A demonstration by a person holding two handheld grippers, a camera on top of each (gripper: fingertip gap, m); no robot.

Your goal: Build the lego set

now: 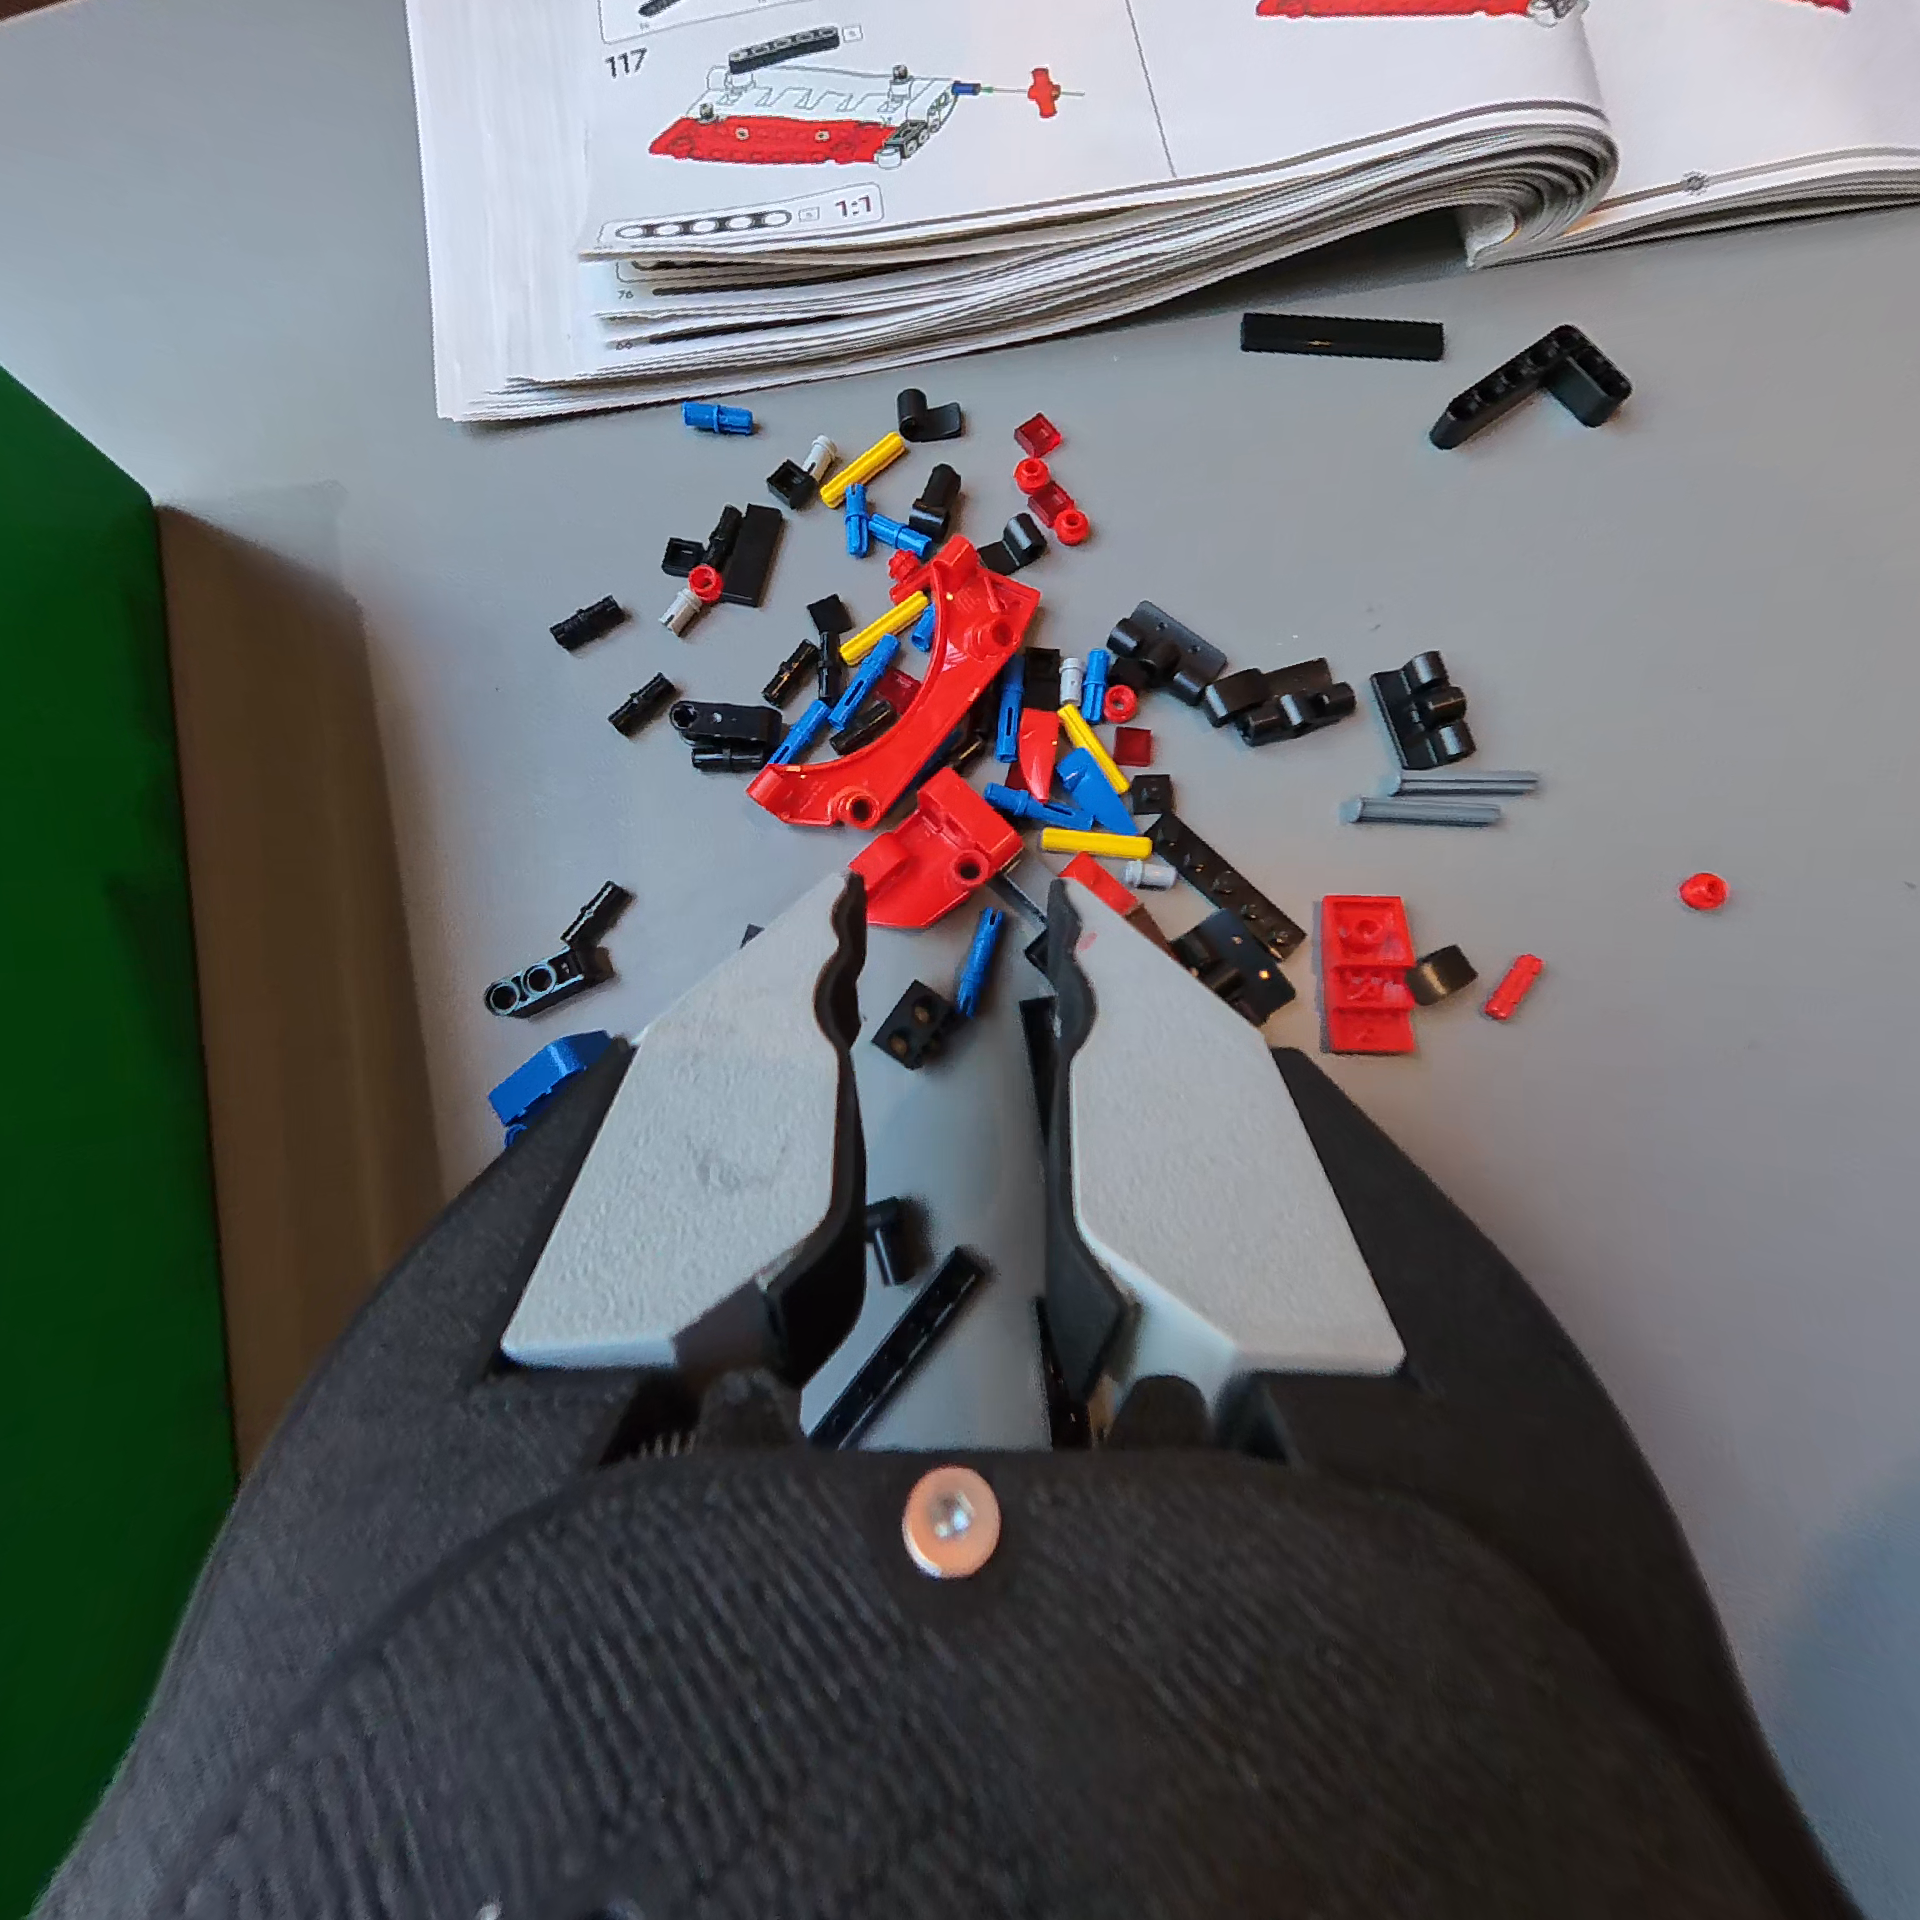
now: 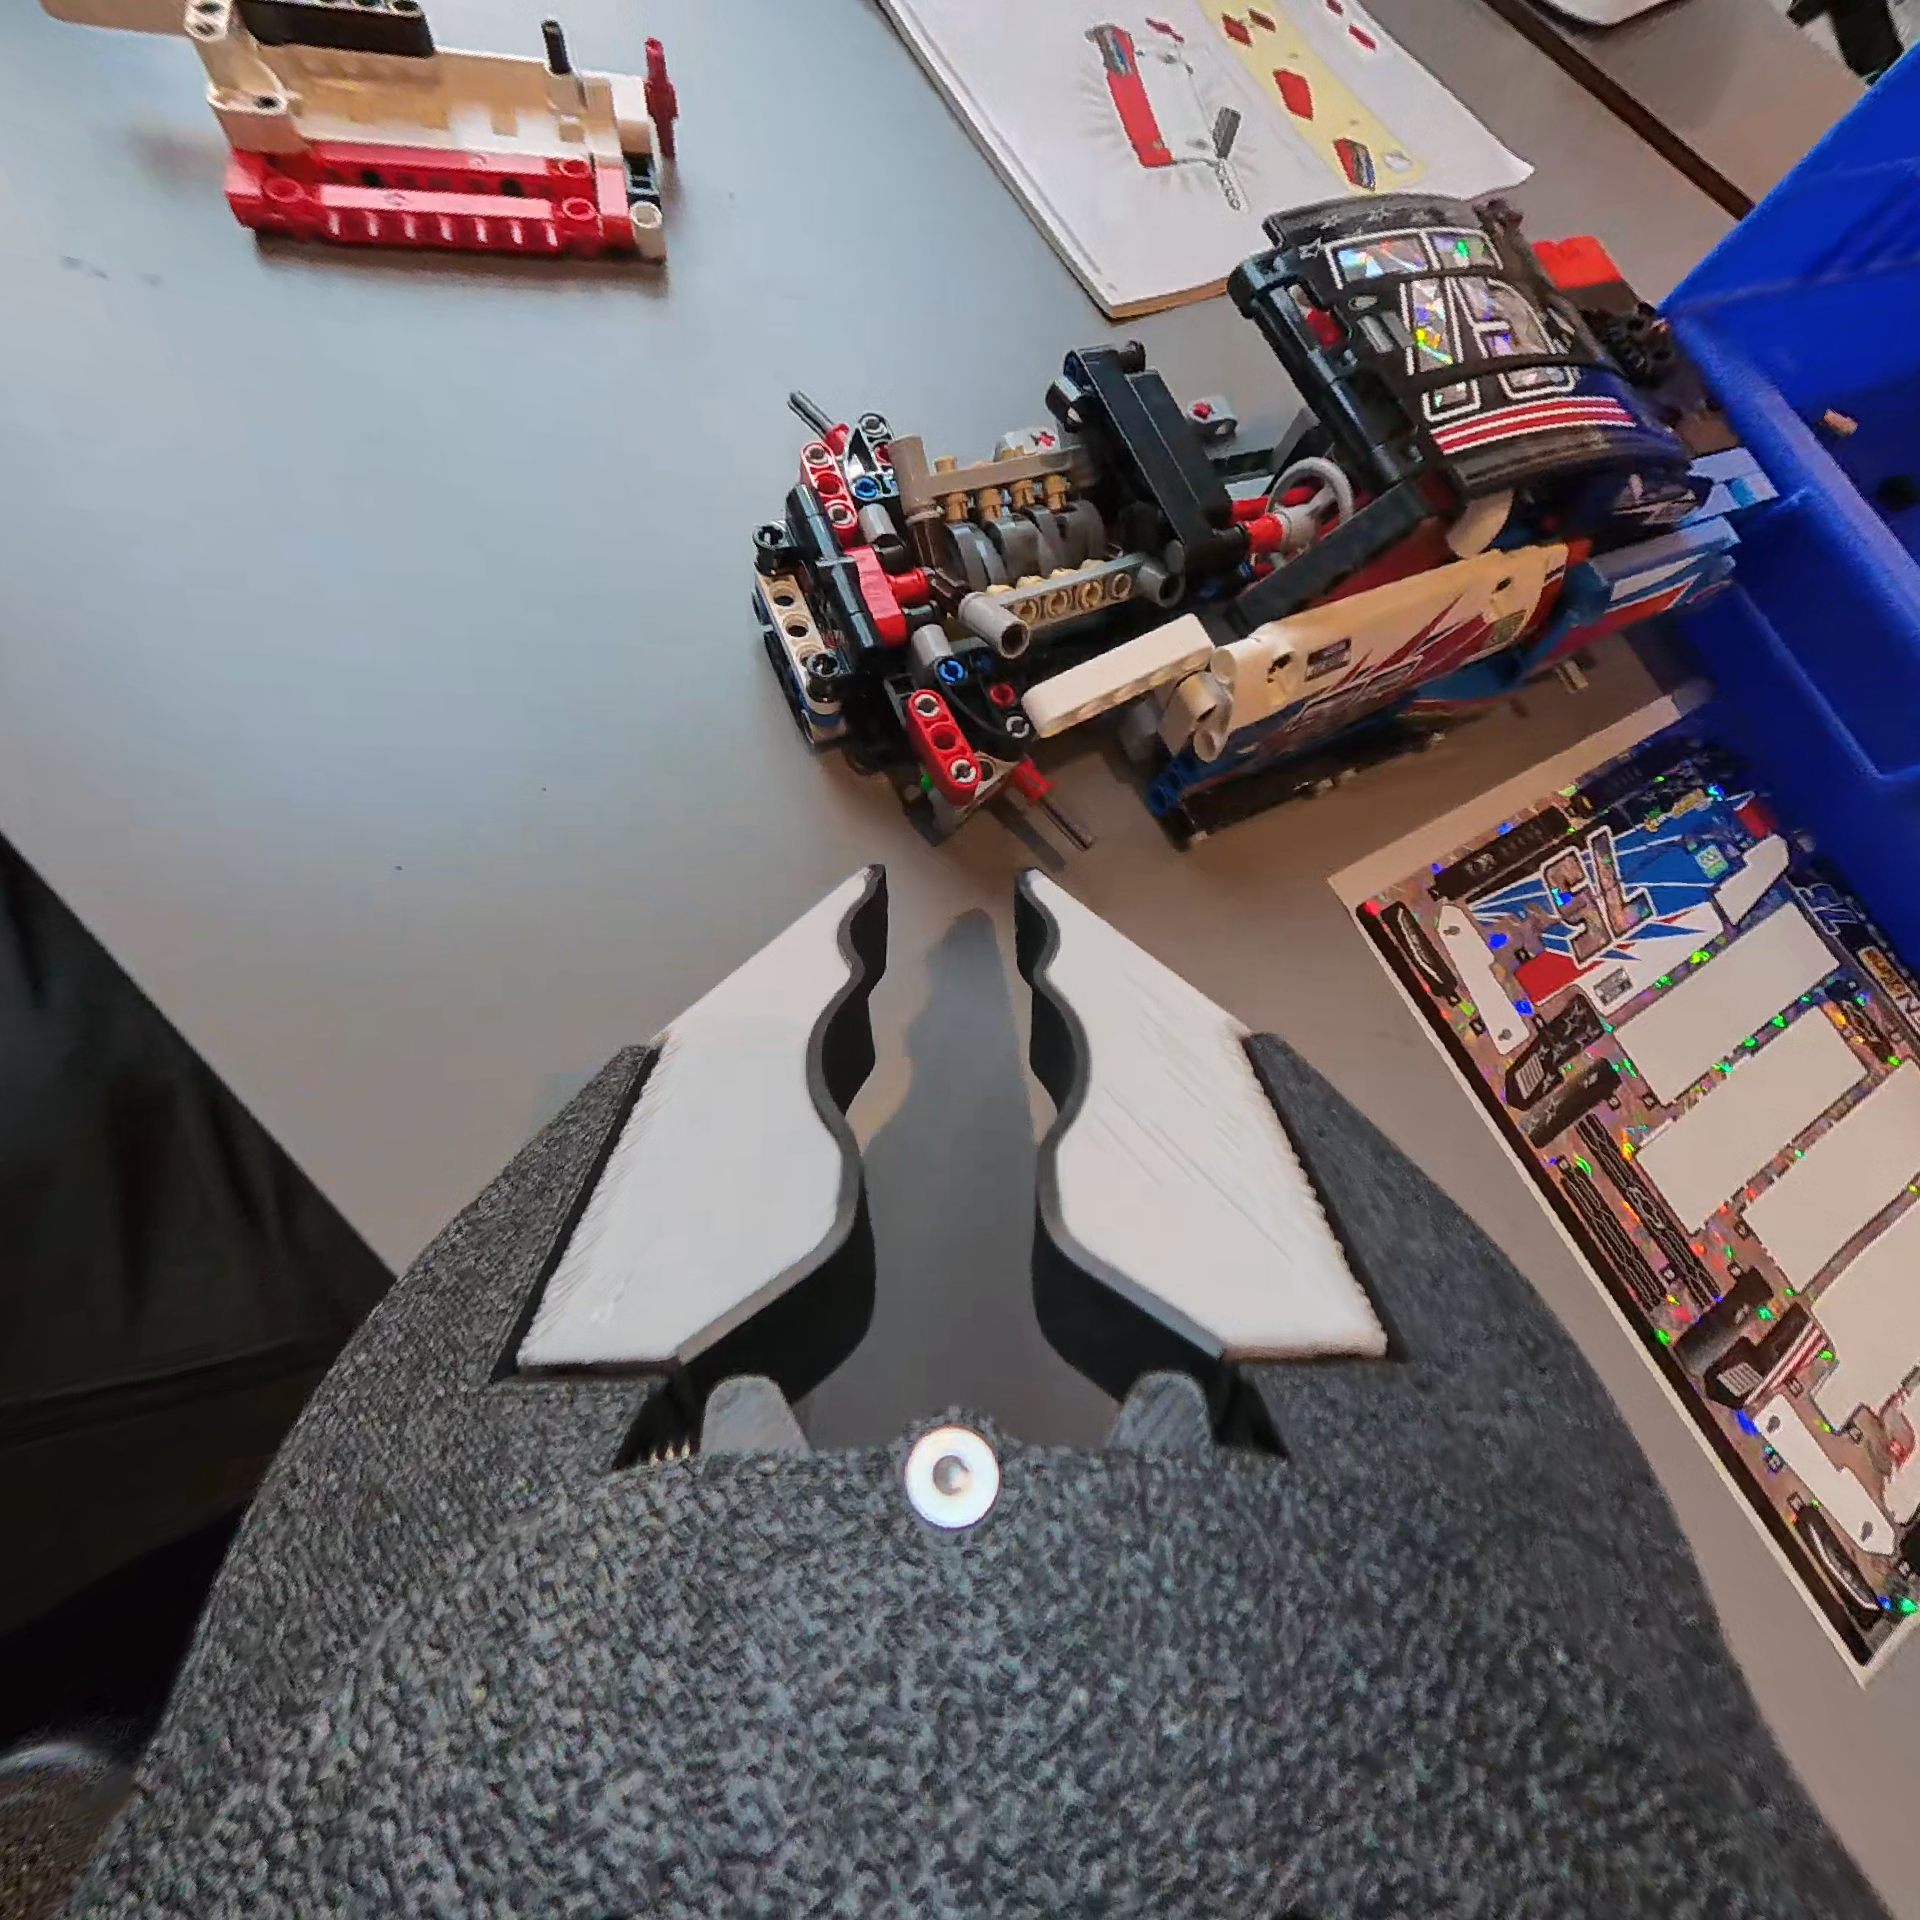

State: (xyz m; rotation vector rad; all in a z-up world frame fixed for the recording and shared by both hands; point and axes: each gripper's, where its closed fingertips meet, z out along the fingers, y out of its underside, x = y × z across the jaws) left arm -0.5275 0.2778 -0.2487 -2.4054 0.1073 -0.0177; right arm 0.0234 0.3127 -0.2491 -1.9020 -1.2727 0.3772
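Observation:
In the left wrist view a pile of small loose lego parts lies on the grey table, among them a red curved panel (image 1: 914,696), a smaller red panel (image 1: 935,857), blue pins, yellow axles and black connectors. My left gripper (image 1: 951,914) is open and empty, its tips just above the near edge of the pile, over a blue pin (image 1: 980,961). In the right wrist view my right gripper (image 2: 951,883) is open and empty above the table, just short of the partly built car (image 2: 1247,582). A red and white sub-assembly (image 2: 447,145) stands at the far left.
The open instruction booklet (image 1: 935,177) lies behind the pile. Black beams (image 1: 1340,338) and red plates (image 1: 1366,971) lie to the right of it. In the right wrist view a sticker sheet (image 2: 1683,1174) lies at the right, blue bins (image 2: 1829,468) stand behind it, and the booklet (image 2: 1195,125) lies farther back. Tip to tip, the grippers are about 55 centimeters apart.

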